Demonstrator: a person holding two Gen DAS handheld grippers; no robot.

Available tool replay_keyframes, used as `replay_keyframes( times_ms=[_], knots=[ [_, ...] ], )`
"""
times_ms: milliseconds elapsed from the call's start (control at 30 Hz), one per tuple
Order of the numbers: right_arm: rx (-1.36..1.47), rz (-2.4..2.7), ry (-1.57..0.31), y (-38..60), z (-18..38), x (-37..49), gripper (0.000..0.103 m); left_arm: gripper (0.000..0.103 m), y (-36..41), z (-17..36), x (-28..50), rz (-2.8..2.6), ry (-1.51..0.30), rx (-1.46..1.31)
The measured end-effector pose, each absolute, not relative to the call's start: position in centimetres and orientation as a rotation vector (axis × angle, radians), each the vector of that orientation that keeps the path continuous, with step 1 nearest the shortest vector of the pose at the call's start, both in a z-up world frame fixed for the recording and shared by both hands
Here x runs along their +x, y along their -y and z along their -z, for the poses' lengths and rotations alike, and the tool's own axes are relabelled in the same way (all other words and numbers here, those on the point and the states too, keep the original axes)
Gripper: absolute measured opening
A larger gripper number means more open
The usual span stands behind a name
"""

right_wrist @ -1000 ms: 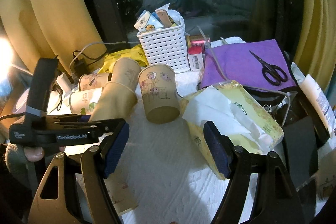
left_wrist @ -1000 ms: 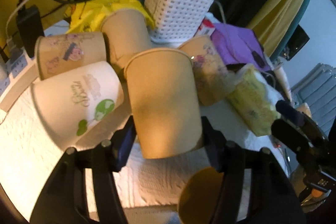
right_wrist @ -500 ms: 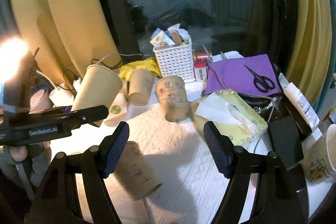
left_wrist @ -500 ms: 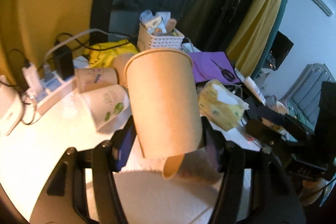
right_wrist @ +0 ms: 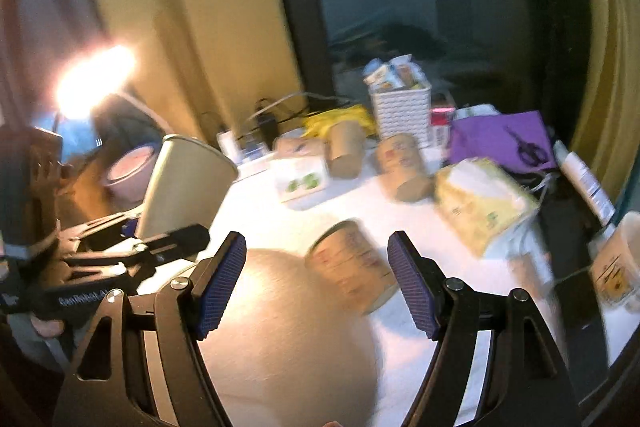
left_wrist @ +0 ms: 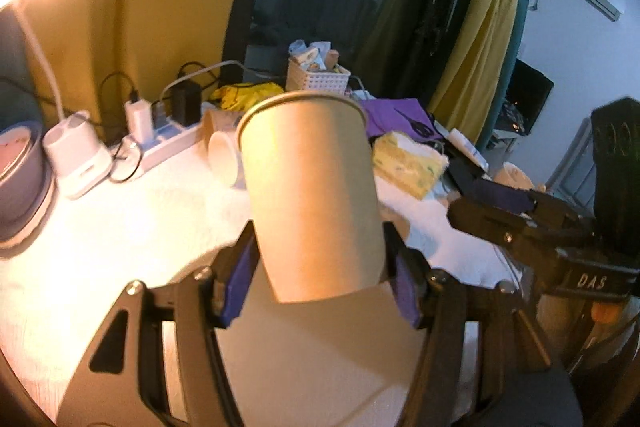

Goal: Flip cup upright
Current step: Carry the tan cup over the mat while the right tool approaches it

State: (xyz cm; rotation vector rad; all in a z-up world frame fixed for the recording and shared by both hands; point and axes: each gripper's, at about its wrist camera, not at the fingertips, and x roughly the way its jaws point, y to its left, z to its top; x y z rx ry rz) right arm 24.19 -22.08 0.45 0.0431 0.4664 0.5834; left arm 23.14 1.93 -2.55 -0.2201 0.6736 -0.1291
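The left gripper (left_wrist: 320,279) is clamped on a plain brown paper cup (left_wrist: 310,195), its blue pads pressed on the lower wall, and holds it in the air above the white table covering (left_wrist: 120,211). The cup's mouth points up and away, tilted a little (not yet plumb). So the turning step looks nearly done; what remains is the setting down. The next move calls for levelling the cup and lowering it onto a bare patch, away from the other cups (right_wrist: 346,151) lying on their sides. The right gripper (right_wrist: 316,283) hangs spread wide and empty; a blurred printed cup (right_wrist: 352,267) lies beyond it, probably on its side.
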Motion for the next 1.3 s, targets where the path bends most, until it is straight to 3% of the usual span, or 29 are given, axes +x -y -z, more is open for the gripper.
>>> replay_keyframes(
  times_ms=[733, 1300],
  knots=[
    [0.069, -0.759, -0.541, 17.3, 3.5, 12.4, 0.076, 0.061, -1.4, 6.7, 7.2, 0.114, -0.583, -0.220],
    [0.229, -0.928, -0.642, 17.8, 5.8, 8.1, 0.076, 0.061, 3.5, 7.8, 1.6, 0.187, -0.496, -0.054]
  ],
)
